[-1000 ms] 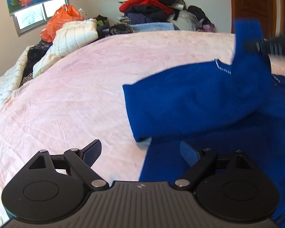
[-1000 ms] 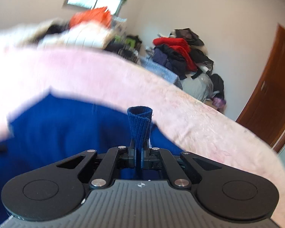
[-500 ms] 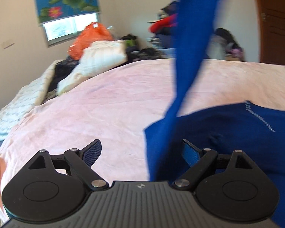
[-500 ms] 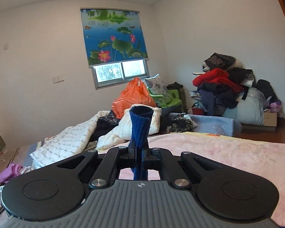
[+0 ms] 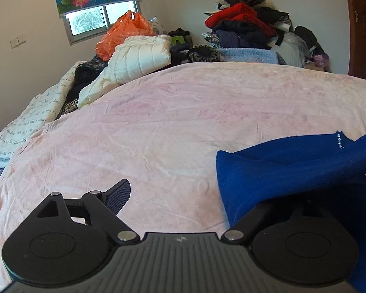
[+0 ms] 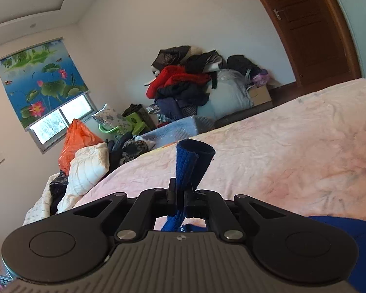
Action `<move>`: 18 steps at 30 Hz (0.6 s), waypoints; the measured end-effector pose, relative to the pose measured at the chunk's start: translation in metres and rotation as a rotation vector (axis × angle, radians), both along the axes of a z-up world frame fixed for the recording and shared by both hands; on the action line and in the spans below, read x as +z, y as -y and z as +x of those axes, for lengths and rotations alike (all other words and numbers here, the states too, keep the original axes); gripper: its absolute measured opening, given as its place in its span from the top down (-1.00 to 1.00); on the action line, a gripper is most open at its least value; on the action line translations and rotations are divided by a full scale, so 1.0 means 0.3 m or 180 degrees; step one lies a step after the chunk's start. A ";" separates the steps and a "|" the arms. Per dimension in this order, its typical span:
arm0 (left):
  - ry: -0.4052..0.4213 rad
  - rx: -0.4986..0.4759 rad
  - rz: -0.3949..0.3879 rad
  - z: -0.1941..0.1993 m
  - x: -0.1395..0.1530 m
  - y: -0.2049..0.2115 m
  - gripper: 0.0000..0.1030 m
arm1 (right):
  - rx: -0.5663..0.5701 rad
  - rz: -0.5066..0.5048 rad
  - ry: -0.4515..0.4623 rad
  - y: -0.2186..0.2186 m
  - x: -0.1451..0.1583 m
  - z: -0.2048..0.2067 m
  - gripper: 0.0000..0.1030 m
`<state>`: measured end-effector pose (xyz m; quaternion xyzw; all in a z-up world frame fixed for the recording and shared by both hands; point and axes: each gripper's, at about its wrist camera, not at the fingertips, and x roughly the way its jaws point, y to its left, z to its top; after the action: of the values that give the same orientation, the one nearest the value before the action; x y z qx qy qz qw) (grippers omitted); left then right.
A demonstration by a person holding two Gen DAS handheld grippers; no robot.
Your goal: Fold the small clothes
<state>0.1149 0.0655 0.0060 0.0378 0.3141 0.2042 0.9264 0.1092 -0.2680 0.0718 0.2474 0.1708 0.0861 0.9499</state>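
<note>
- Pink bedspread point(image 5: 183, 127): spreads ahead of both grippers, mostly bare.
- Blue garment point(image 5: 292, 171): half a second ago a sleeve hung high before the left gripper point(image 5: 190, 195); now it lies lower, draped over that gripper's right finger. The sleeve fold seems underway.
- Left gripper: jaws wide, gripping nothing.
- Right gripper point(image 6: 180, 195): still pinching the cuff point(image 6: 192, 161).

Pale walls all round, and a lotus-print roller blind point(image 6: 40, 83) half down over a bright window point(image 5: 102, 19). Pink bedspread point(image 5: 183, 122) fills the foreground; a heap of clothes point(image 6: 183, 83) sits in the corner beside a brown wooden door point(image 6: 312, 24).
</note>
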 end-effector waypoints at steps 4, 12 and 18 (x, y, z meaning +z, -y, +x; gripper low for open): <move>-0.0027 -0.0151 0.0045 0.011 -0.006 0.051 -0.76 | -0.0242 -0.0040 0.0108 0.109 -0.050 -0.065 0.88; -0.0314 -0.0137 0.0039 0.023 -0.088 0.046 -0.77 | -0.0511 0.0287 -0.0705 0.247 -0.390 -0.109 0.87; -0.0338 -0.0230 0.0078 -0.003 -0.094 0.039 -0.82 | -0.0533 0.0373 -0.0651 0.249 -0.441 -0.177 0.87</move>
<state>0.1141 0.0536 -0.0223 0.0712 0.3587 0.1722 0.9147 0.0562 -0.3426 -0.0605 0.3232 0.2402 -0.0094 0.9153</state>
